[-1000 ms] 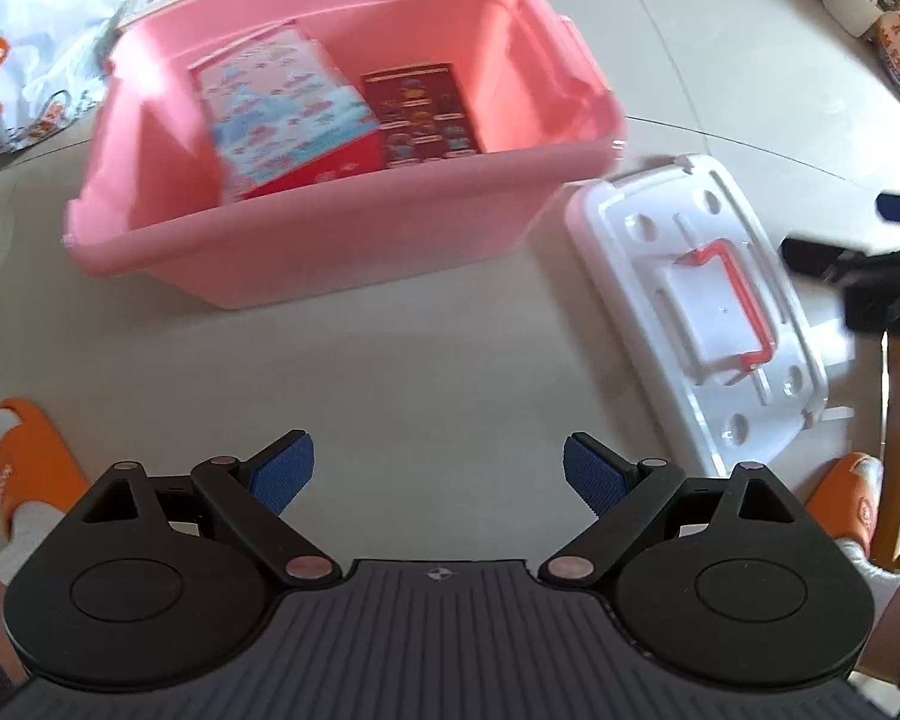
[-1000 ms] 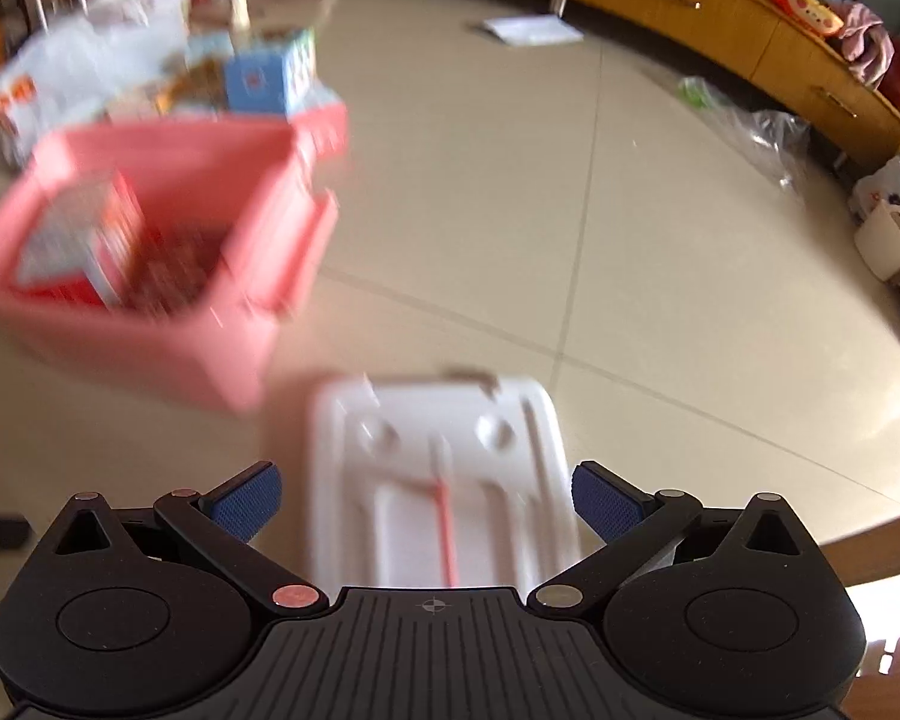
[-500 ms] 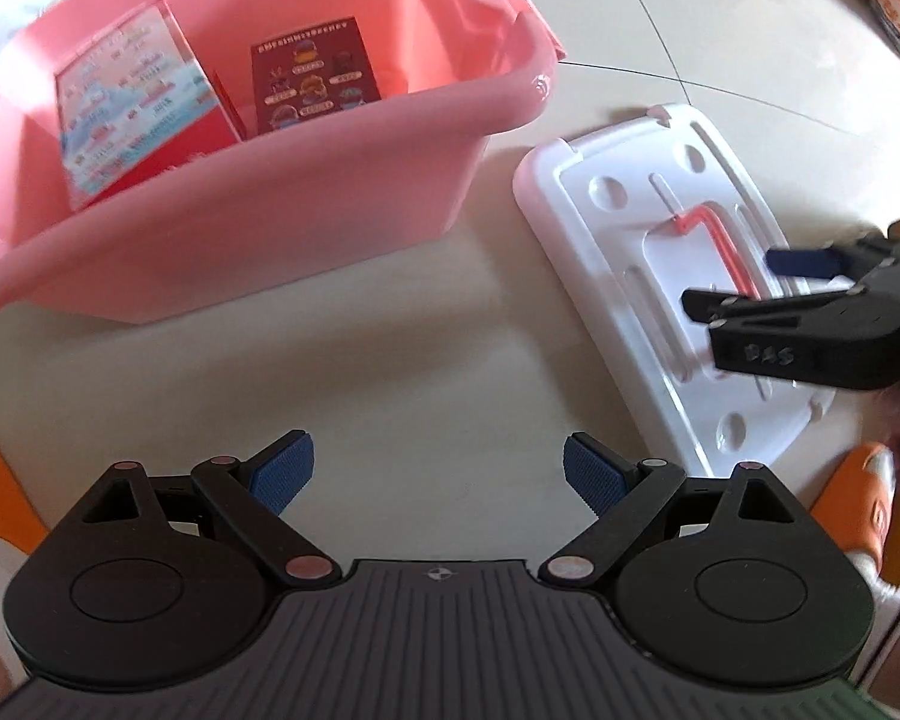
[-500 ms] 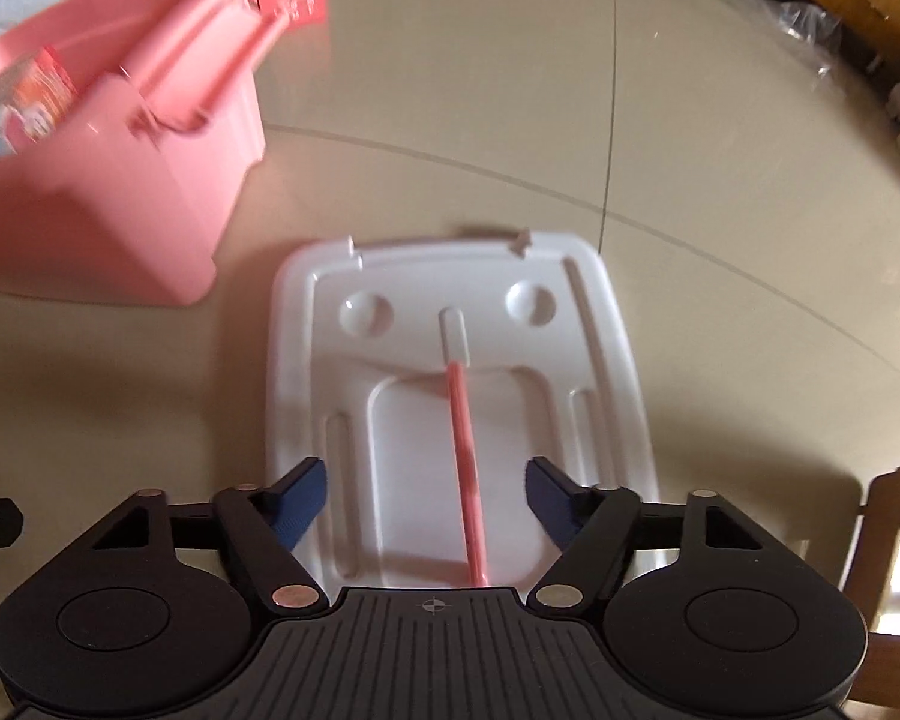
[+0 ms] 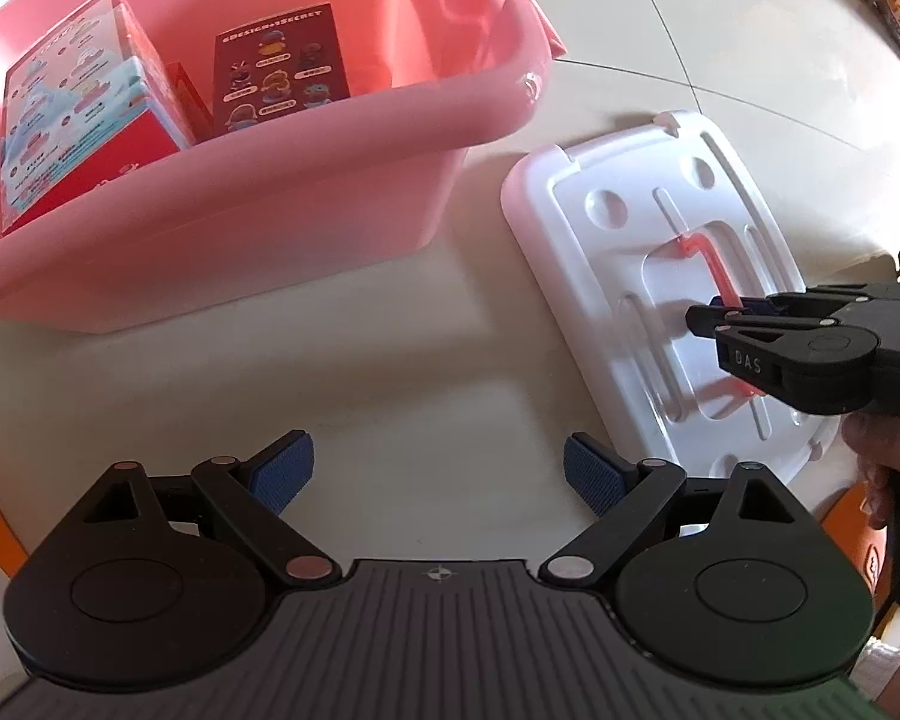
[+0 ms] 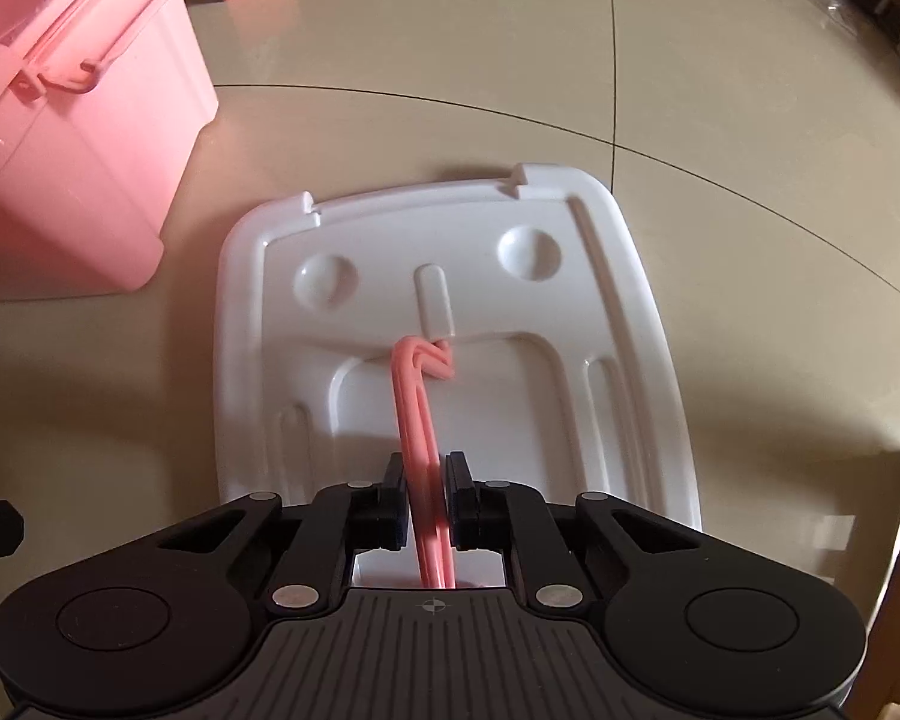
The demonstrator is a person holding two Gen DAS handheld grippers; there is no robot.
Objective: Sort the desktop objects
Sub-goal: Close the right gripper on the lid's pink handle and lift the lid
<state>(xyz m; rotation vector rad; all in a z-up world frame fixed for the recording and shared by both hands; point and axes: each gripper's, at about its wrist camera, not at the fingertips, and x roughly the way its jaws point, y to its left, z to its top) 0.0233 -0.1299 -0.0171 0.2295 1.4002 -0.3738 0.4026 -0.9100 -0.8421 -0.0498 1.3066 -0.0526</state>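
Right gripper [image 6: 426, 495] pinching the pink handle [image 6: 417, 402] on the white lid [image 6: 618, 300].
Left gripper [image 5: 438, 474] hovering spread wide, gripping nothing; glossy moulded plastic lid lying flat on the floor beside the smooth pink bin [image 5: 306, 180] holding printed boxes [image 5: 72, 120].

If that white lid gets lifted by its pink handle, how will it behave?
The white lid looks like thin moulded plastic, so probably light and fairly stiff. The pink handle seems hinged, so the lid may swing or tilt under the right hand-held gripper. Its glossy surface likely slides easily.
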